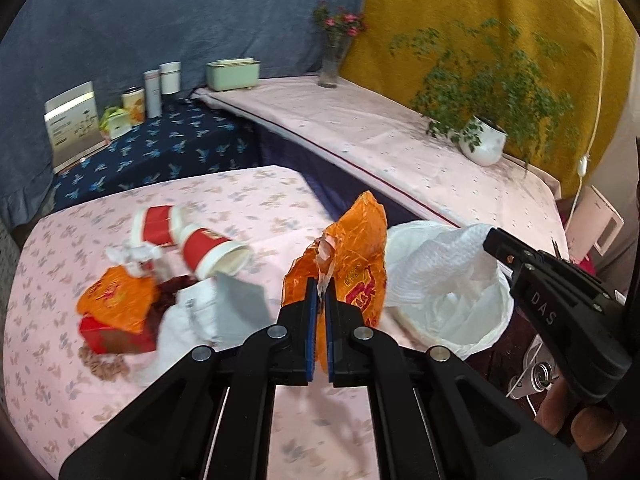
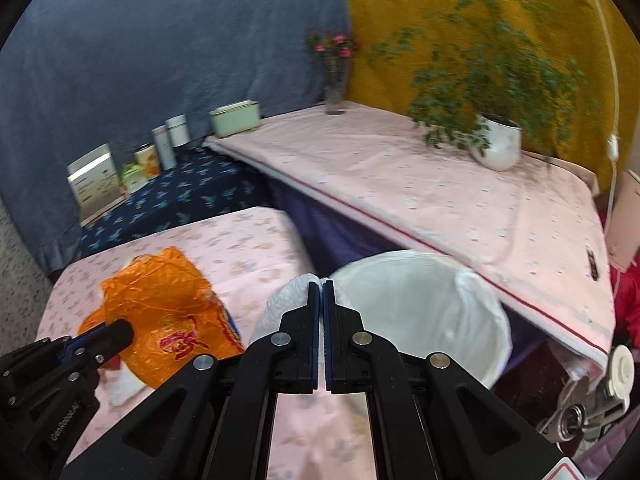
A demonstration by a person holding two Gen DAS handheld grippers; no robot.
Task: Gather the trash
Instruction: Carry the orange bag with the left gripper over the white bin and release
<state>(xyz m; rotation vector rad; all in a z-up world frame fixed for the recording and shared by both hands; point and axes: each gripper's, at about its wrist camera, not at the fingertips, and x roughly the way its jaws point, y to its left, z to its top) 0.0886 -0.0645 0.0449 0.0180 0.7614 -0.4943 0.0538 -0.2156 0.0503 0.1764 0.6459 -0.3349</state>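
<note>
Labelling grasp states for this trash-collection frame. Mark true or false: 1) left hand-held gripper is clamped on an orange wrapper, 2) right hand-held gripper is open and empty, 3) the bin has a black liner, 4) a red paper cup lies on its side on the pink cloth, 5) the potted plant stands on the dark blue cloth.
1) True: the left hand-held gripper pinches the crinkled orange plastic wrapper.
2) False: the right hand-held gripper is shut on a white paper towel.
3) False: the round bin has a white liner.
4) True: the red paper cup lies tipped over.
5) False: the white-potted green plant stands on the pale pink cloth-covered ledge.
</note>
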